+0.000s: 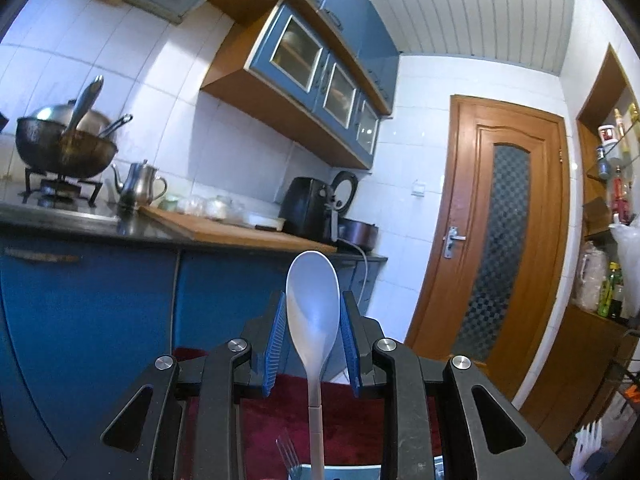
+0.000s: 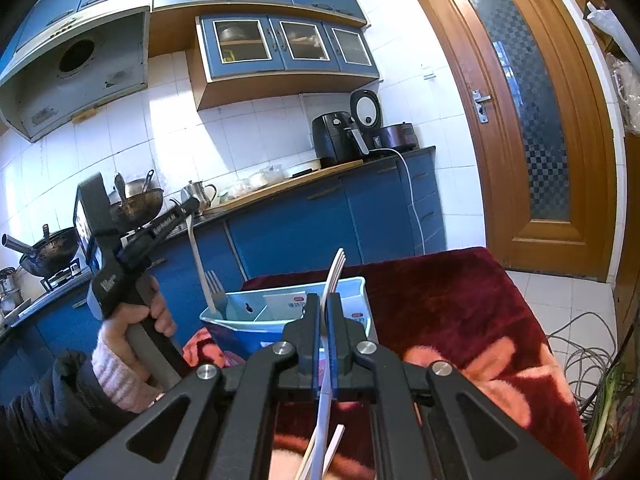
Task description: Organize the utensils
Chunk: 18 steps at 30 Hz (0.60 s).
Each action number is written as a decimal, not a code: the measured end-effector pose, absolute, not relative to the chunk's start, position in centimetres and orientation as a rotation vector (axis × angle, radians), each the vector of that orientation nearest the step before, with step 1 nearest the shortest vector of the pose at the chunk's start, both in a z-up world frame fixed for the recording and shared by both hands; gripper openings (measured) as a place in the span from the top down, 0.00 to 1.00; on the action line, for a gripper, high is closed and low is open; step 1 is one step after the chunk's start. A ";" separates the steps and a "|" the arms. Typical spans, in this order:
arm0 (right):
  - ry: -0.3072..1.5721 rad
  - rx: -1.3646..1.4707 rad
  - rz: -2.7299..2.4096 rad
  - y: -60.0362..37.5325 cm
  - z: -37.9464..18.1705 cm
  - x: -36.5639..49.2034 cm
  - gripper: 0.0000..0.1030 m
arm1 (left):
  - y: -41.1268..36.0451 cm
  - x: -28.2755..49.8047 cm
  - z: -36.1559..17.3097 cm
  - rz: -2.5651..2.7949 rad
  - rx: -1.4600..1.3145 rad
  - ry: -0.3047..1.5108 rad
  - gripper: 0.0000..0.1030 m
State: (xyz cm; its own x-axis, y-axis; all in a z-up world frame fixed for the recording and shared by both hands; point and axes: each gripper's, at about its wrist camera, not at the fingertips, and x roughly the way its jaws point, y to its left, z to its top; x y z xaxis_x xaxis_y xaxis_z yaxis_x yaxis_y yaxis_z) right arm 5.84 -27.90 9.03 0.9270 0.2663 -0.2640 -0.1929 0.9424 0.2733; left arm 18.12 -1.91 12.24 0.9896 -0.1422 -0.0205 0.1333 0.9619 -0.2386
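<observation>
Left wrist view: left tongs [image 1: 312,320] clamped on a grey spoon [image 1: 313,300], bowl upward, handle hanging over the blue organizer bin [image 2: 280,312], probably for dropping in. Right tongs [image 2: 325,320] clamped on a white fork [image 2: 334,276], tines up, just before that bin. Compartments partly hidden; another fork [image 2: 216,290] already standing inside.
</observation>
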 end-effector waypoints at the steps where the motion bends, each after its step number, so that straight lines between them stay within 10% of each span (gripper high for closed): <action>1: 0.300 0.242 0.236 -27.9 9.2 6.2 0.95 | -2.1 18.2 11.9 -0.138 -0.237 0.040 0.74; 18: 0.078 0.078 0.138 -25.4 11.5 14.2 0.95 | -2.7 18.5 9.2 -0.145 -0.182 0.110 0.73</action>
